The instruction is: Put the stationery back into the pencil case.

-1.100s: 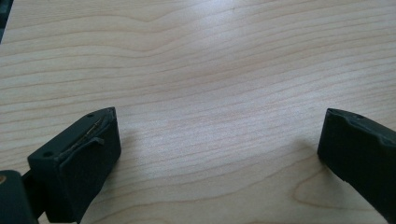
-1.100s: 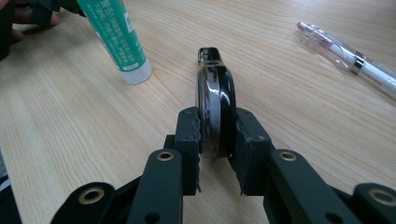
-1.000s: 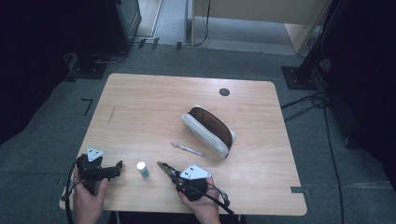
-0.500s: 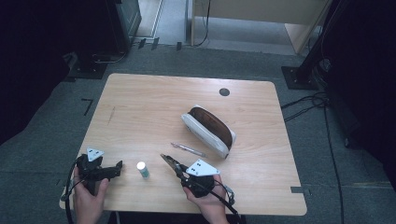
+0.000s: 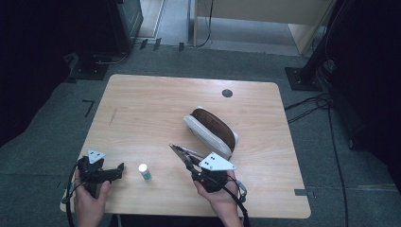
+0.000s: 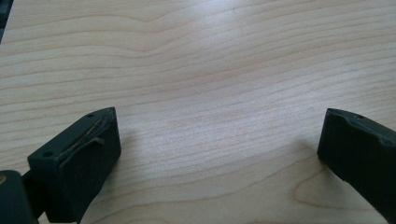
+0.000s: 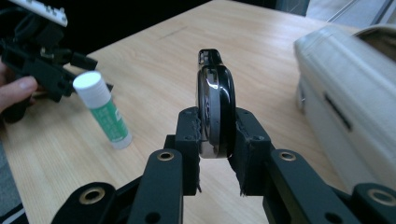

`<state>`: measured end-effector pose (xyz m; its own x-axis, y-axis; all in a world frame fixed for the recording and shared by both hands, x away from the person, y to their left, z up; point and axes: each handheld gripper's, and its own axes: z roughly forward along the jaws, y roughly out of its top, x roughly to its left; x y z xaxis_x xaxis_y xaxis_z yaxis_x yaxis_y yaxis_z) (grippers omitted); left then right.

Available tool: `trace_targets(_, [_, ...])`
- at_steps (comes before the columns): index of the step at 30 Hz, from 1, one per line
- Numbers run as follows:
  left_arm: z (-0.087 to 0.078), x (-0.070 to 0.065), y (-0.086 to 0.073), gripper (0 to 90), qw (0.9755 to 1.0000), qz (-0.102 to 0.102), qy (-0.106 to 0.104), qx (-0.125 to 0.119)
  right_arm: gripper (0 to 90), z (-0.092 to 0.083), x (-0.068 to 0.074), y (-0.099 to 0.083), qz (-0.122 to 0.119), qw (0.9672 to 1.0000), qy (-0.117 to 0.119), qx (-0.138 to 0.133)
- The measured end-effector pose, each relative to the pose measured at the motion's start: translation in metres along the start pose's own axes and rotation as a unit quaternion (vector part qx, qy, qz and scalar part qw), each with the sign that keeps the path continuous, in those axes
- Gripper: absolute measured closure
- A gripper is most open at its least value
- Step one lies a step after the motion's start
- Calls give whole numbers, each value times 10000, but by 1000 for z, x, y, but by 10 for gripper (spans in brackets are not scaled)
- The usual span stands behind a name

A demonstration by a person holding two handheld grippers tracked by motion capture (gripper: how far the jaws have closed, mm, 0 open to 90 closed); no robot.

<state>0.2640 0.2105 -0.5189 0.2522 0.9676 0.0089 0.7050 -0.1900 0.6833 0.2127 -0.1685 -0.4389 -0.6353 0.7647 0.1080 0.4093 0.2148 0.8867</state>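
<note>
High view: the open pencil case (image 5: 211, 130) looks empty; right claw (image 5: 176, 149) clamps a pen (image 5: 187, 152), left claw (image 5: 118, 169) wide.

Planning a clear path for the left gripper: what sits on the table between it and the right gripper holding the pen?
In the high view, a glue stick stands upright between the left gripper and the right gripper; otherwise bare tabletop.

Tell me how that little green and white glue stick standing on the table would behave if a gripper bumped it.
The glue stick stands upright on a narrow base and is tall for its width, so it would probably tip easily. Its round body would likely roll once down. It looks like small, stiff plastic, probably light, and its smooth sides might slip between pads.
</note>
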Motion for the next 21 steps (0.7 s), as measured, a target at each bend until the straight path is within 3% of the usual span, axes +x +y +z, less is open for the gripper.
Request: trace_targets(21, [0,0,0,0,10000,3,1,3,742,-39,-42,39,-36,9978,-557,-369])
